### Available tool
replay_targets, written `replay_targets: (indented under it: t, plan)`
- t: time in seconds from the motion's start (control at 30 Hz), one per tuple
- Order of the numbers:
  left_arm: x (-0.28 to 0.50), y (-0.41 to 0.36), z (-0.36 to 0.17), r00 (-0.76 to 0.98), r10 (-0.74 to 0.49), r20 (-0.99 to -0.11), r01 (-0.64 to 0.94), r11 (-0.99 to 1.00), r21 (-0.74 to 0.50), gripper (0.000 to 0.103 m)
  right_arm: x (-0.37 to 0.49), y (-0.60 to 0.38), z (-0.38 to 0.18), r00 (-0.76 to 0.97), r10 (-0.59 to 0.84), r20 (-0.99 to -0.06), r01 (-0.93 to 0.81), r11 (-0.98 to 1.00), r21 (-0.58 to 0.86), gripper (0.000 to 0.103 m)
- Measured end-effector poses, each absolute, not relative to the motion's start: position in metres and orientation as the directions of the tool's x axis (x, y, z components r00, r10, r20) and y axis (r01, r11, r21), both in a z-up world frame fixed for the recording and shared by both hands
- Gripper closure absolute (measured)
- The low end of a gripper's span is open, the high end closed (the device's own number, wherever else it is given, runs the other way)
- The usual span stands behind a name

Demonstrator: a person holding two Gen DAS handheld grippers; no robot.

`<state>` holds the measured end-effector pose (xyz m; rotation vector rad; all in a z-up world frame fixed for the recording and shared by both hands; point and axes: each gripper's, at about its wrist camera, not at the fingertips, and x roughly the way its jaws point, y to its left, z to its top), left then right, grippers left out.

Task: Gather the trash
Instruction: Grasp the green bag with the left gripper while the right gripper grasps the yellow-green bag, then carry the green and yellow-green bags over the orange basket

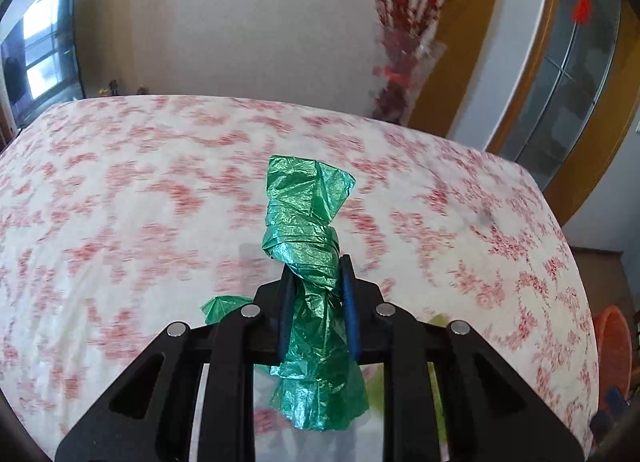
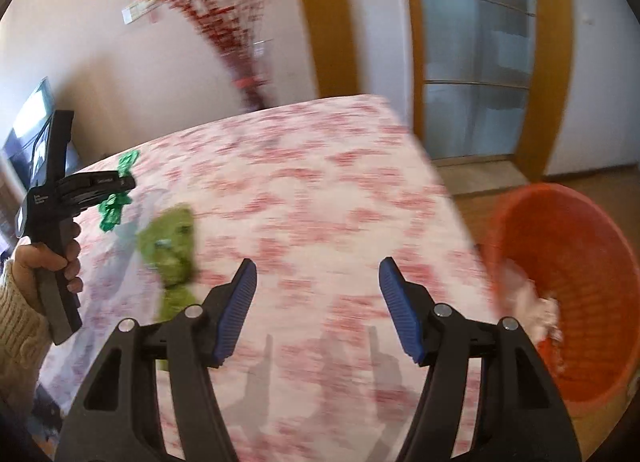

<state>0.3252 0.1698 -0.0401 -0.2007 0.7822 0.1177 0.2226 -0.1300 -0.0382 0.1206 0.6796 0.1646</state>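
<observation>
While the left gripper [image 1: 316,282] pinches the green plastic bag [image 1: 308,221] tight between its fingers above the bench [image 1: 120,201], the right gripper [image 2: 316,294] stands wide and empty; beyond, the orange basket [image 2: 580,262] holds white trash.

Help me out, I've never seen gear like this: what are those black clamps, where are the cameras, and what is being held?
Each clamp is a hand-held two-finger gripper with a camera looking along its fingers; one picture comes from each. The left gripper is shut on a crumpled green plastic bag above a table with a red-flowered cloth. The right gripper is open and holds nothing. A light green wrapper lies on the table. Beside the table stands an orange basket with some white trash inside.
</observation>
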Motion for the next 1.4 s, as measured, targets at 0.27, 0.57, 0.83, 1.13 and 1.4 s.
replay_targets:
  t: [0.27, 0.57, 0.83, 1.13, 1.4]
  plan:
    - [0.276, 0.213, -0.03, 0.725, 0.045, -0.687, -0.212, 0.964, -0.16, 0.082, 0.243, -0.048, -0.048, 0.674, 0.324, -0.663, -0.271, 0.944, 0.186, 0.049]
    - [0.242, 0.232, -0.03, 0.733, 0.028, -0.68, -0.206, 0.961, -0.183, 0.082, 0.255, -0.017, -0.061, 0.634, 0.304, -0.711, -0.266, 0.949, 0.169, 0.061]
    - [0.231, 0.226, -0.034, 0.729, -0.012, -0.684, -0.176, 0.963, -0.205, 0.082, 0.256, -0.016, -0.065, 0.634, 0.263, -0.727, -0.252, 0.959, 0.128, 0.083]
    - [0.224, 0.193, -0.03, 0.733, -0.074, -0.677, -0.101, 0.971, -0.216, 0.082, 0.238, -0.063, -0.035, 0.739, 0.195, -0.645, -0.15, 0.981, 0.125, 0.085]
    - [0.219, 0.142, -0.015, 0.739, -0.148, -0.657, 0.001, 0.976, -0.219, 0.082, 0.212, -0.125, 0.005, 0.846, 0.065, -0.53, -0.004, 0.993, 0.116, 0.085]
